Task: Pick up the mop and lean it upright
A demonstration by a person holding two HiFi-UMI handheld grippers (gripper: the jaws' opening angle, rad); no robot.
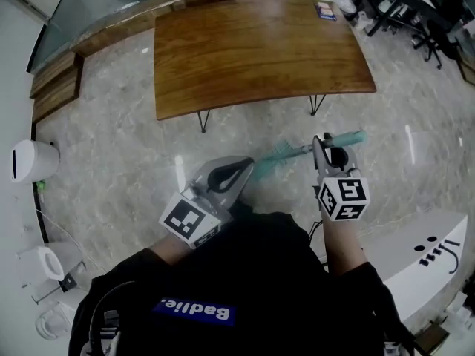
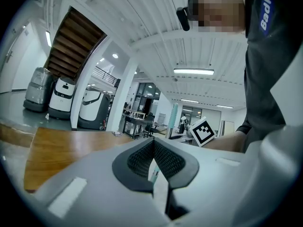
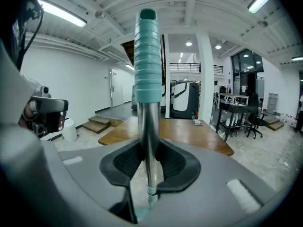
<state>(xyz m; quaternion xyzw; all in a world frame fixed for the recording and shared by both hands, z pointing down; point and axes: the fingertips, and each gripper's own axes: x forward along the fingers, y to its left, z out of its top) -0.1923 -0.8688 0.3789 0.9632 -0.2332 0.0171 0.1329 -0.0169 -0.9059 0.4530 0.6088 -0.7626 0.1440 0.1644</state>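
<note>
Setting: Viewed from above, with a person in a dark top (image 1: 245, 288) on a pale marbled floor (image 1: 111, 147), a tool in each hand.
Mop (image 1: 297, 153) (image 3: 147, 117): Held in the right hand's tool, standing close to upright in the right gripper view.
Right tongs (image 1: 326, 148) (image 3: 149, 150): Partly closed, with both dark pads pressed on the mop's bare metal shaft and gripping nothing else.
Teal grip (image 1: 347, 136) (image 3: 147, 60): Ribbed, at the top end of the shaft, well above the right tongs' pads.
Mop head (image 1: 271, 162): Teal and fringed, low down between the two pairs of tongs in the head view and just past the tips of the left pair. Too unclear to tell whether touching the floor.
Left tongs (image 1: 245, 167) (image 2: 154, 143): Closed tip to tip with nothing between the pads. Beside the right tongs and apart from the shaft.
Desk (image 1: 252, 50) (image 3: 189, 131): Brown wood on thin dark legs, beyond the tips of both tongs and well apart from them.
</note>
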